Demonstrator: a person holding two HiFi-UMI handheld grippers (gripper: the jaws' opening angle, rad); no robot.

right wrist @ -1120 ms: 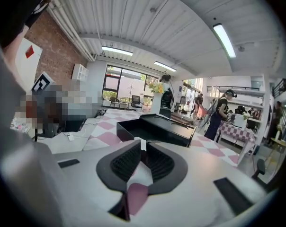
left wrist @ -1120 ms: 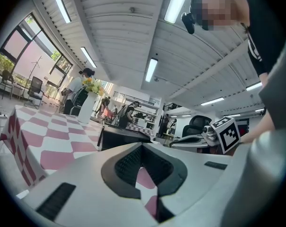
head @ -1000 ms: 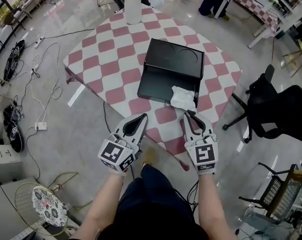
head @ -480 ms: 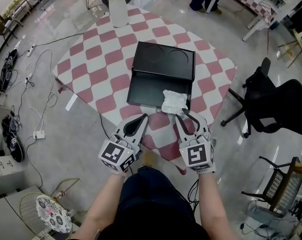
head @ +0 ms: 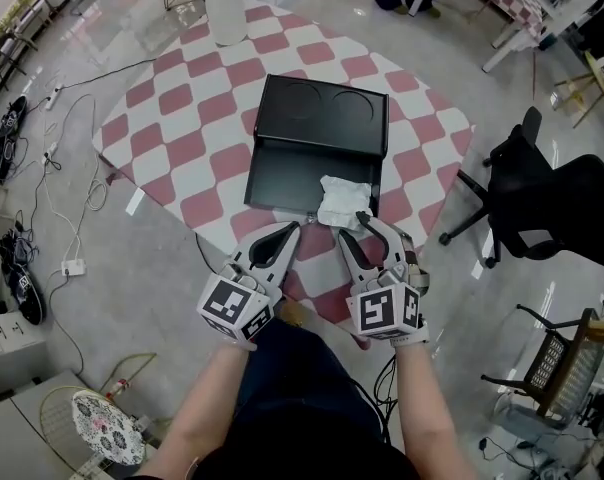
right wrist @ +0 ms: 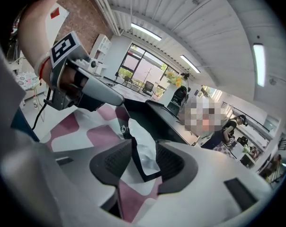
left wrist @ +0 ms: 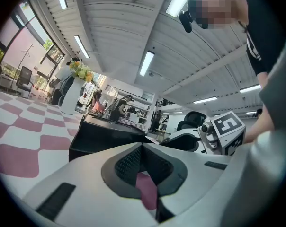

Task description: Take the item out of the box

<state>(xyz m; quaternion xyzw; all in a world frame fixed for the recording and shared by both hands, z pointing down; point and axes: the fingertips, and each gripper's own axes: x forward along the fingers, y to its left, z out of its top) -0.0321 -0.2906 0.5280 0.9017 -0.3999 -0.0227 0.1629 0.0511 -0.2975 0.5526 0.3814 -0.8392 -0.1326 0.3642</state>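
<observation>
What the white crumpled item (head: 343, 199) is made of cannot be told. It lies in the near right corner of the open black box (head: 294, 174) on the checked table (head: 182, 140), and its near edge hangs over the box's front wall. The vase (head: 225, 16) at the far edge of the table is cut off by the top of the head view. Only the left gripper view shows its yellow flowers.

That same view sees only the box's dark near wall and nothing inside it. The right gripper view looks straight at the item (right wrist: 142, 138) and the box corner beneath it.

The left gripper (head: 289, 230) sits at the near edge of the table, just left of the item. Its fingers (left wrist: 128, 165) meet at the tips, with nothing between them but a glimpse of pink cloth. The right gripper (head: 359, 225) has its tips at the item's near edge. Its fingers (right wrist: 115, 162) stand wide apart, having just been opening. The item shows in the gap between them, and neither pad presses on it.
</observation>
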